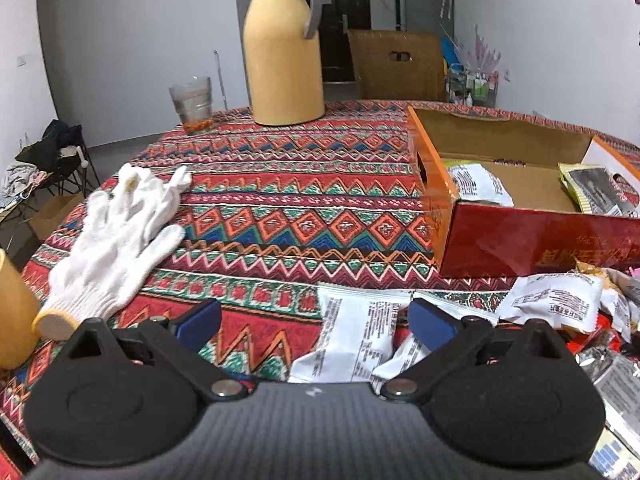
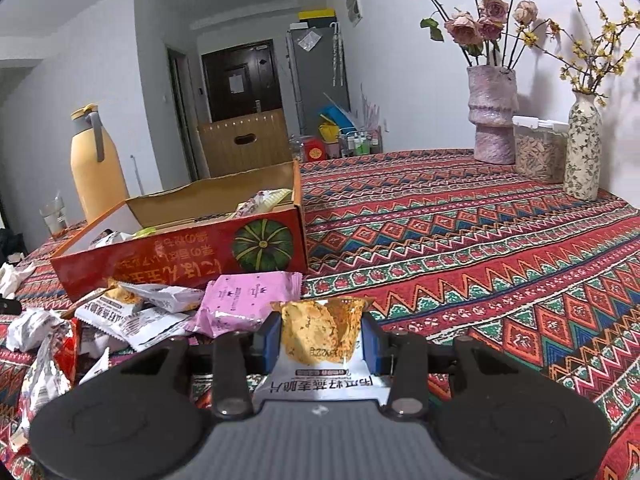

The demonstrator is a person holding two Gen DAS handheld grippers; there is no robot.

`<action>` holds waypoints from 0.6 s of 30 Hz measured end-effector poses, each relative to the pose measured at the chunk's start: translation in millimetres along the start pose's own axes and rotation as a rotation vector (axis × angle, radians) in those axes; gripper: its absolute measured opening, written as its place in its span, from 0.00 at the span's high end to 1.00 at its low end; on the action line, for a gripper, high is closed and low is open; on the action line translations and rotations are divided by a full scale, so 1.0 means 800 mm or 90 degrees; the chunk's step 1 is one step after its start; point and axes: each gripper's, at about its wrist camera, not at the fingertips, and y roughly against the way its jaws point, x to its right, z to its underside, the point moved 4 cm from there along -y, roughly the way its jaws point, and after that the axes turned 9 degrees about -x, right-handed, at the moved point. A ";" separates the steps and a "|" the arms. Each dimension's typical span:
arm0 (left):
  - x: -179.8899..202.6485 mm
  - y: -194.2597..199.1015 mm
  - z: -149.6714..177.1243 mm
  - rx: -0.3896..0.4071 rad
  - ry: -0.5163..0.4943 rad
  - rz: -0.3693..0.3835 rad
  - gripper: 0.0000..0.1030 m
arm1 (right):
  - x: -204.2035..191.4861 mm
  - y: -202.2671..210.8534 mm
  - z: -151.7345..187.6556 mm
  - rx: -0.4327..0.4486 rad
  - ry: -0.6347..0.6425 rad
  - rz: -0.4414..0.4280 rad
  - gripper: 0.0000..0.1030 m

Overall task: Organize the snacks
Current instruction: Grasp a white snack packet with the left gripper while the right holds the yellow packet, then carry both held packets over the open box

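1. Two grippers in play. Right gripper (image 2: pixel 323 340) clamped on a snack packet (image 2: pixel 320 344), blue pads (image 2: pixel 370 346) pinching it by the sides, packet standing upright between them. Left gripper (image 1: pixel 316 320) wide open, nothing pinched, hanging just over a flat white packet (image 1: pixel 356 336) on the table.
2. Biggest risk, probably: held packet is slick crinkly film, puffy with air, gripped only by the edges. Could slide or twist out on the way to the box (image 2: pixel 184 248), or get the crisp inside crushed if squeezed harder.
3. Second risk: box wall is thin cardboard, glossy red outside, plain brown inside, with nothing holding it to the cloth. Too low an approach = packet clips the near wall and shoves the box or drops short.
4. Third: loose pile (image 2: pixel 132 312) of white, pink and red wrappers right against the box front, all light and slippery. Easy to drag a neighbour along or grab two at once with the left.
5. Further out: tablecloth (image 1: pixel 280 200), woven with a zigzag pattern, soft enough to bunch. Knit white gloves (image 1: pixel 116 240) lying limp well left. Smooth yellow flask (image 1: pixel 284 52) and ribbed glass (image 1: pixel 192 102) at the far edge, out of the way.
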 end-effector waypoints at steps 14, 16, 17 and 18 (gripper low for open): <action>0.003 -0.030 0.011 -0.059 0.007 0.034 0.40 | -0.012 -0.013 -0.001 -0.014 0.008 0.006 0.61; 0.003 -0.028 0.011 -0.059 0.007 0.040 0.54 | -0.013 -0.013 0.000 -0.016 0.009 0.005 0.61; 0.003 -0.027 0.011 -0.059 0.006 0.045 0.58 | -0.014 -0.014 0.000 -0.017 0.009 0.005 0.61; 0.003 -0.026 0.012 -0.058 0.004 0.044 0.58 | -0.015 -0.014 0.001 -0.017 0.009 0.004 0.61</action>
